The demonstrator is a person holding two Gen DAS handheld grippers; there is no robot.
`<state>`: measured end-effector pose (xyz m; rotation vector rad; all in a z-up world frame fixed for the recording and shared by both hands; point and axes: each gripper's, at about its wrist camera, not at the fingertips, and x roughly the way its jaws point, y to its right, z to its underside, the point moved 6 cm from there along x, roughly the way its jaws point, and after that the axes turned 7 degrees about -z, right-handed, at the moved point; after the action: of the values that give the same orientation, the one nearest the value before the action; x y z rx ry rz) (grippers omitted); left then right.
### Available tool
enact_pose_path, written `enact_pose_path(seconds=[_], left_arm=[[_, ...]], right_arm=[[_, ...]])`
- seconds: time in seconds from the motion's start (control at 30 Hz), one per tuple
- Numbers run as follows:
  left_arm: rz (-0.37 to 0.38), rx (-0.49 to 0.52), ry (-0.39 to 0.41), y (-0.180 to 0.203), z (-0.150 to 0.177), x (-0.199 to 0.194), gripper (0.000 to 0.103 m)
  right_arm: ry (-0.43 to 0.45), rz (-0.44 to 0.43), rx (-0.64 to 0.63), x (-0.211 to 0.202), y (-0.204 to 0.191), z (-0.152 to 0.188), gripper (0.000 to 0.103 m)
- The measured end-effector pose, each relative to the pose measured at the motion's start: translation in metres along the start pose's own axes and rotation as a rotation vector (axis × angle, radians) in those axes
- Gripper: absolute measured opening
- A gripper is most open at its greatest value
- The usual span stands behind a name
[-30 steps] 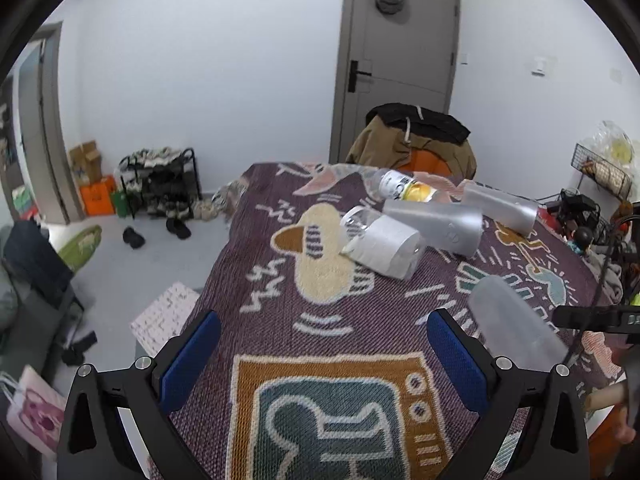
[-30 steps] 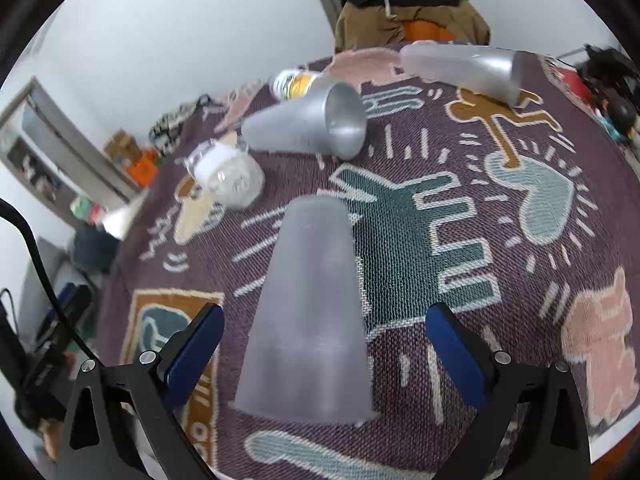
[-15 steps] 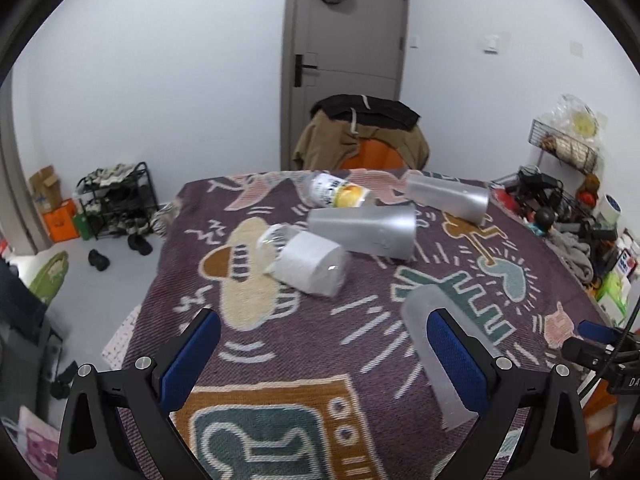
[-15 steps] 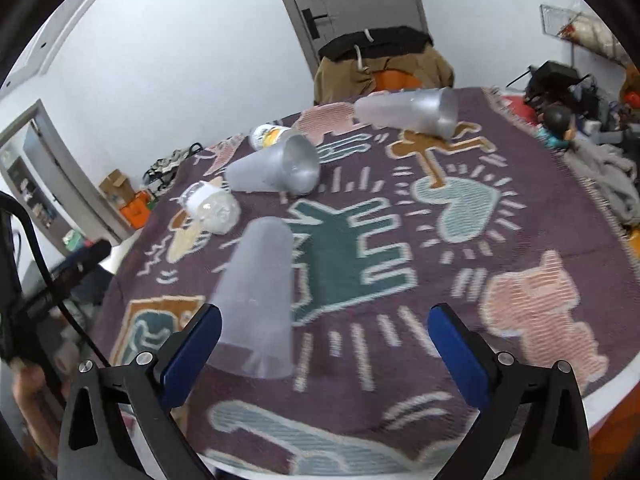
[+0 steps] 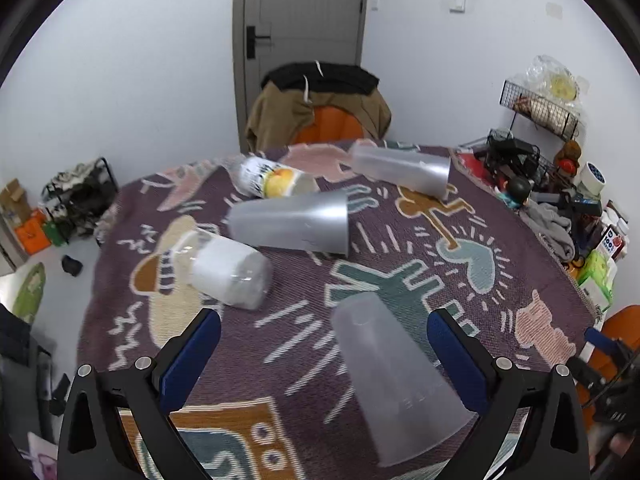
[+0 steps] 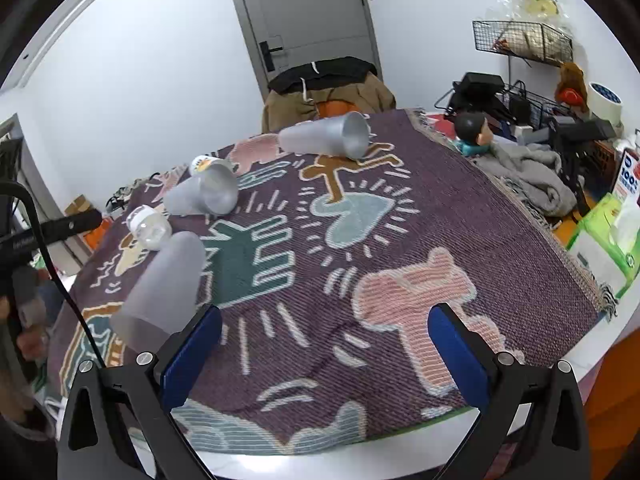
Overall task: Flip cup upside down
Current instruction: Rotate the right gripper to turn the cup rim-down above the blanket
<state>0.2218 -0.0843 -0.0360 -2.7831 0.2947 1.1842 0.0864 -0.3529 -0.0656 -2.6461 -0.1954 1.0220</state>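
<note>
A frosted translucent cup (image 5: 394, 380) stands upside down, rim on the patterned cloth, between the fingers of my open left gripper (image 5: 324, 356), nearer the right finger. It also shows in the right wrist view (image 6: 164, 286), to the left of my right gripper (image 6: 326, 354), which is open, empty and pulled back over the cloth's near part. Two more frosted cups lie on their sides: one mid-table (image 5: 290, 222) (image 6: 202, 196), one farther back (image 5: 402, 168) (image 6: 326, 136).
A clear bottle with a white label (image 5: 224, 268) and a bottle with an orange-fruit label (image 5: 272, 178) lie on the cloth. A chair draped with a coat (image 5: 320, 108) stands behind the table. Clutter, a wire rack (image 6: 524, 44) and a tissue box (image 6: 608, 232) sit at right.
My left gripper has swung right and closer, so the upside-down cup now sits between its fingers. My right gripper has backed away and to the right of the cup.
</note>
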Motion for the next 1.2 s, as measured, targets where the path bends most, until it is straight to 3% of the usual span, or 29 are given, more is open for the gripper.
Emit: enact_pose_path(seconds=[0.4, 0.6, 0.77, 1.17, 1.2], left_arm=[[0.138, -0.012, -0.203, 0.032, -0.003, 0.059, 0.099], [0.130, -0.010, -0.288, 0.036, 0.001, 0.083, 0.091], [0.148, -0.033, -0.362, 0.035, 0.005, 0.099, 0.090], [0.144, -0.072, -0.477, 0.041, 0.013, 0.133, 0.080], [0.140, -0.066, -0.483, 0.041, 0.015, 0.135, 0.075]], right_arm=[[-0.017, 0.002, 0.053, 0.016, 0.027, 0.015, 0.103], [-0.036, -0.006, 0.087, 0.023, 0.037, 0.021, 0.103], [-0.047, -0.038, 0.136, 0.026, 0.045, 0.024, 0.103], [-0.067, -0.056, 0.156, 0.033, 0.047, 0.029, 0.103], [-0.068, -0.057, 0.158, 0.033, 0.048, 0.029, 0.103]])
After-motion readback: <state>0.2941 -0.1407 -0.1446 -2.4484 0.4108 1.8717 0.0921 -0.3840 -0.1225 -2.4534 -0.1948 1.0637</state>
